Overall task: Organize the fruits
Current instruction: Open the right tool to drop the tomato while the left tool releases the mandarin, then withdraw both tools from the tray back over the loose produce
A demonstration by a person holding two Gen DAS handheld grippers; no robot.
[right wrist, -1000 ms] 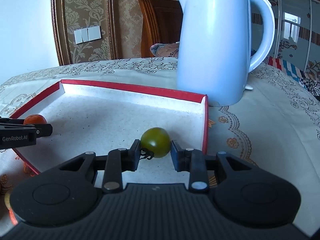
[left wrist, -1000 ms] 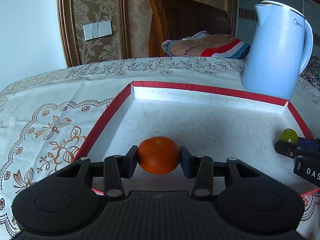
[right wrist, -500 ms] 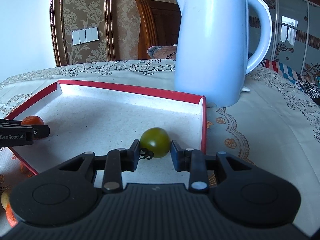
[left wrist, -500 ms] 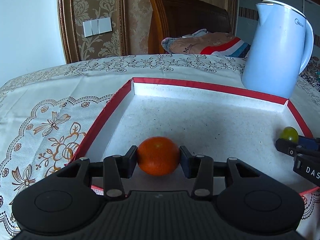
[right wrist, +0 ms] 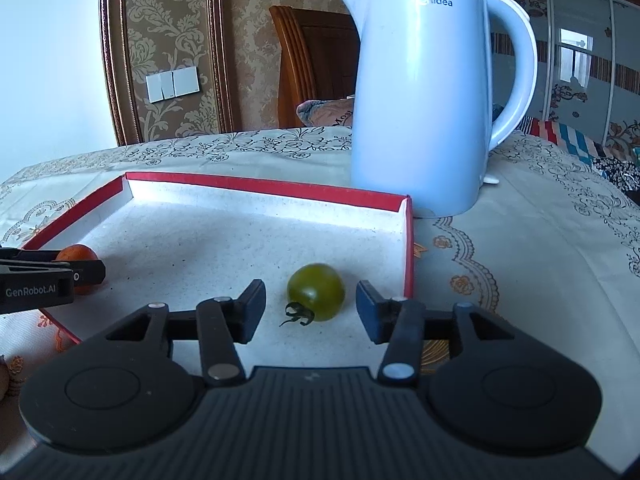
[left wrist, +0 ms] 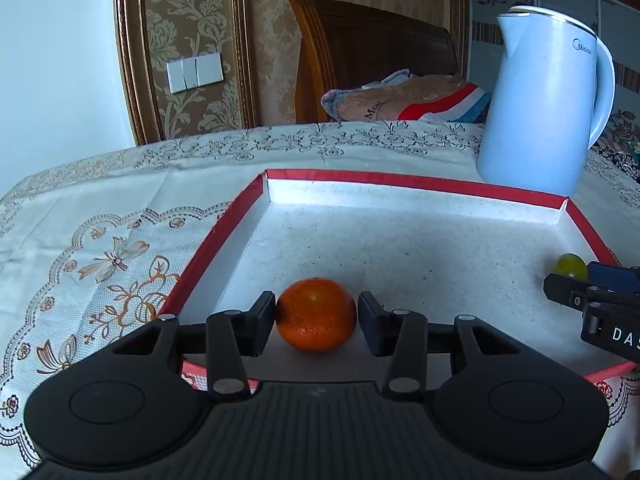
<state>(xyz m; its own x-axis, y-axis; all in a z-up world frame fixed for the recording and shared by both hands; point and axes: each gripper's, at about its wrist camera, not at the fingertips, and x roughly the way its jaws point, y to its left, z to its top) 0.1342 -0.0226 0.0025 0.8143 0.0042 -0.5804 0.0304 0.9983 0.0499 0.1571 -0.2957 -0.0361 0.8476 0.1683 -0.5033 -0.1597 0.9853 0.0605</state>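
Observation:
A red-rimmed tray point(left wrist: 400, 180) with a white floor lies on the tablecloth. My left gripper point(left wrist: 317, 324) is shut on an orange point(left wrist: 316, 308) low over the tray's near left part. In the right wrist view a green tomato point(right wrist: 316, 290) with its stalk lies on the tray floor near the right wall point(right wrist: 408, 248). My right gripper point(right wrist: 311, 310) is opening around it, with a gap on each side of the tomato. The left wrist view also shows the tomato point(left wrist: 570, 265) behind the right gripper's fingers point(left wrist: 580, 296).
A pale blue kettle point(right wrist: 424, 100) stands just behind the tray's far right corner. A wooden chair back point(left wrist: 360, 52) with a folded cloth point(left wrist: 404, 98) is beyond the table. Patterned tablecloth point(left wrist: 100, 248) spreads left of the tray.
The right jaws have opened off the green tomato, which now lies free on the tray floor. The left gripper still grips the orange and has barely moved.

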